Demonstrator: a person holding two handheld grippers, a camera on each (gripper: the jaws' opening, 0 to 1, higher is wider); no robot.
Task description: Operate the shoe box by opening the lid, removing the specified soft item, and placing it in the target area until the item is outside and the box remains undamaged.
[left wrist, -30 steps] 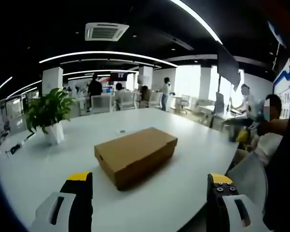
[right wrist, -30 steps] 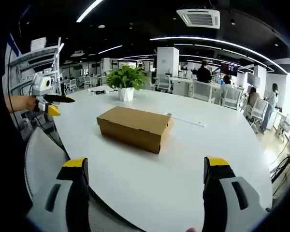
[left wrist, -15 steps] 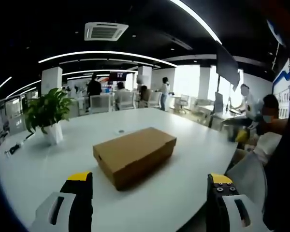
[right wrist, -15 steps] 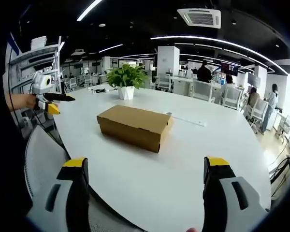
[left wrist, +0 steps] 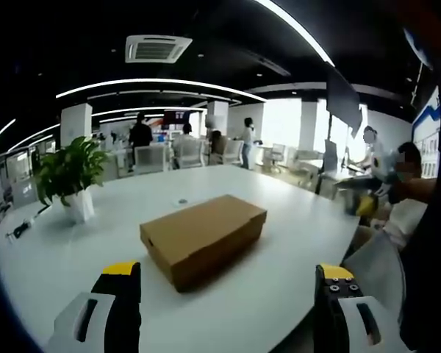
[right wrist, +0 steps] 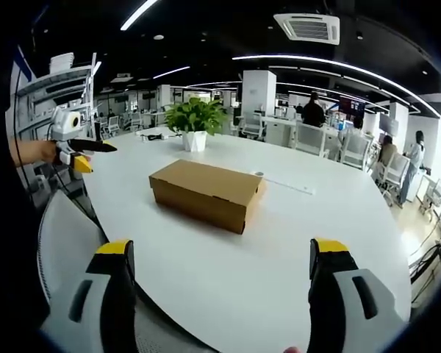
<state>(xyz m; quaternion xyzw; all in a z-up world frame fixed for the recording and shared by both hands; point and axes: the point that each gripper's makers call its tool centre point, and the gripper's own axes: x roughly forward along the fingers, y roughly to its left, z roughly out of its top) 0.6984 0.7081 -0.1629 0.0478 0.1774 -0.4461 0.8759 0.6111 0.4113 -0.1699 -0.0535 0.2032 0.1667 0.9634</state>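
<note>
While both yellow-tipped grippers, left (left wrist: 228,309) and right (right wrist: 219,294), stay spread and empty, the closed brown cardboard shoe box (left wrist: 203,237) remains untouched; opening hasn't begun.

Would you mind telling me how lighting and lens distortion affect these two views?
Left gripper view: bright windows behind wash out, the table edge bows from fisheye, and the shoe box is sharp. Right gripper view: ceiling strips curve, even light, soft shadow beside the shoe box.

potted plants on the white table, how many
1. The potted plant stands near the far edge of the white table, beyond the closed cardboard shoe box; the left gripper view shows it too. Others may sit out of frame.
</note>
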